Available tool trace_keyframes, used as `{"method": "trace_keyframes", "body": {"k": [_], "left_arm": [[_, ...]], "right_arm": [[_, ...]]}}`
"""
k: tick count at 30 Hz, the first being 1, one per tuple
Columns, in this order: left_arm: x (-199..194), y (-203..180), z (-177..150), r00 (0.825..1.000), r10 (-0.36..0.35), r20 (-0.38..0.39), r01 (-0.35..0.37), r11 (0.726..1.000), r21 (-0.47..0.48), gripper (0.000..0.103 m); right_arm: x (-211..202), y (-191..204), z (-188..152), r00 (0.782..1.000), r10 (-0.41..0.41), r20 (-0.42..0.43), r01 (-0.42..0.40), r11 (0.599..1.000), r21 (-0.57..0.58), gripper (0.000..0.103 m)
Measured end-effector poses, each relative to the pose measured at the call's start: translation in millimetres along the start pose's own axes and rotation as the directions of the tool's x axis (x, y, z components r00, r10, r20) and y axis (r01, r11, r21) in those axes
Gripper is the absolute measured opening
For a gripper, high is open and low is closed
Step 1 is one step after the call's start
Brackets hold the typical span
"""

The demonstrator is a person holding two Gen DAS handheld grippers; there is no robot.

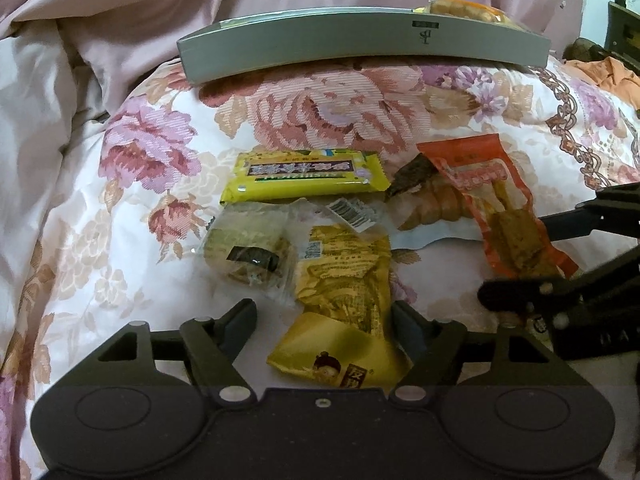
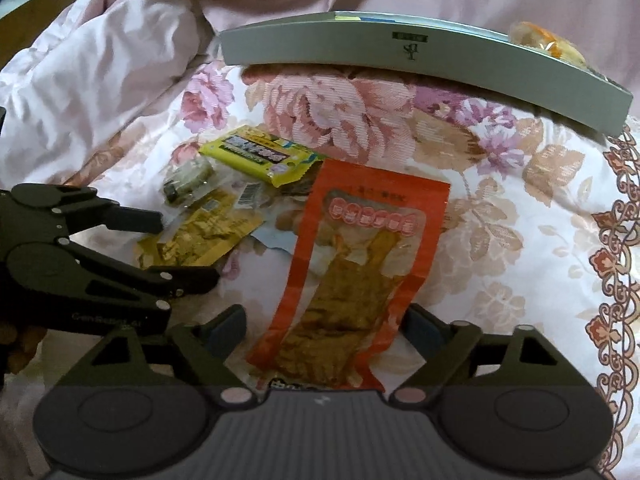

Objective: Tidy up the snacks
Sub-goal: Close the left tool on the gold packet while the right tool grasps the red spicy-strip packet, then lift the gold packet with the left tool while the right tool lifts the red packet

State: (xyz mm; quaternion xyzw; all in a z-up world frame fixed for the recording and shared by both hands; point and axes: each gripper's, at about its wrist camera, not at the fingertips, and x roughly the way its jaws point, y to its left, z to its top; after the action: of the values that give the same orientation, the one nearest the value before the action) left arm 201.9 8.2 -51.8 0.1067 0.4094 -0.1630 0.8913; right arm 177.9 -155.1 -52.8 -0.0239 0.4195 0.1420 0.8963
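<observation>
Floral bedding [image 1: 320, 112] in pink and cream covers the surface, with plain pink sheets [image 1: 100, 20] bunched up at ten o'clock. A grey tray [image 1: 360, 44] is set at twelve o'clock, and an orange-wrapped snack [image 1: 460, 10] is seen over its far rim at one o'clock. The remaining snacks are clustered at the centre: a yellow bar [image 1: 304, 176] farthest, a clear-wrapped cake [image 1: 248, 252] at its near left, a gold packet [image 1: 344, 280] nearest, and an orange packet [image 2: 360, 264] at three o'clock, partly overlying a white bread wrapper [image 1: 432, 208]. The left gripper [image 1: 324, 320] is held open, the gold packet lying between its jaws without being pressed. The right gripper [image 2: 324, 320] is likewise open, its jaws standing apart on either side of the orange packet.
</observation>
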Motion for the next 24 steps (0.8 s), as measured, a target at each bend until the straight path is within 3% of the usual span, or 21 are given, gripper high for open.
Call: {"method": "trace_keyframes", "body": {"k": [5, 13, 16, 20, 24], "left_arm": [[-2, -5, 1, 1.000, -0.013, 0.005, 0.013, 1.000, 0.027, 0.058], [-4, -2, 1, 0.999, -0.027, 0.020, 0.027, 1.000, -0.004, 0.053], [-5, 1, 1, 0.999, -0.040, 0.029, 0.041, 0.999, -0.035, 0.052], [-7, 3, 2, 0.998, -0.057, 0.039, 0.060, 0.996, -0.066, 0.052], [-8, 1, 2, 0.997, -0.075, 0.035, 0.078, 0.994, -0.077, 0.052]], "right_arm": [[-2, -3, -1, 1.000, -0.016, 0.017, 0.016, 1.000, 0.014, 0.066], [-6, 6, -3, 0.999, -0.019, 0.039, 0.021, 0.999, -0.040, 0.058], [-8, 17, -6, 0.997, -0.047, 0.062, 0.055, 0.990, -0.127, 0.057], [-11, 40, -14, 0.986, -0.111, 0.128, 0.145, 0.943, -0.298, 0.055], [-13, 49, -18, 0.976, -0.141, 0.164, 0.192, 0.911, -0.364, 0.054]]}}
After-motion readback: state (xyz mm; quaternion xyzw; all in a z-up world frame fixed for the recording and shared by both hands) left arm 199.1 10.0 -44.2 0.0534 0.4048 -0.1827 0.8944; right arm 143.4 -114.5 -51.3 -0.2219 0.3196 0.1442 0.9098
